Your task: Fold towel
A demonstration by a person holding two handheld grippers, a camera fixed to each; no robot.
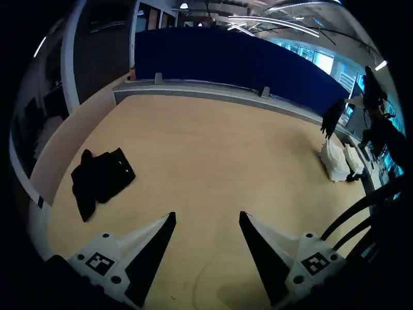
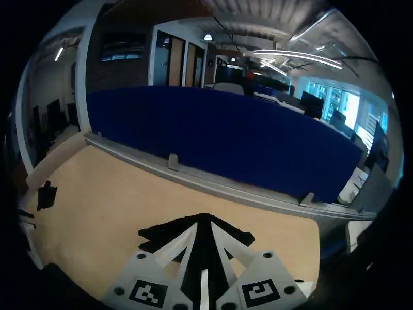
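Wood table (image 2: pixel 98 206), black towel (image 2: pixel 157 232), blue partition (image 2: pixel 222 139)

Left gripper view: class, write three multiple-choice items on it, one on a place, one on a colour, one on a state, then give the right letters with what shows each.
1. Where on the table does the black cloth pile lie?
A. near its left edge
B. in its middle
C. at its right edge

2. What colour is the partition behind the table?
A. red
B. blue
C. green

3. How does the left gripper stand?
A. shut on a cloth
B. shut on nothing
C. open

Answers: 1 A, the pile sits close to the left rim; 2 B, the long panel is dark blue; 3 C, bare tabletop shows between its parted fingers.
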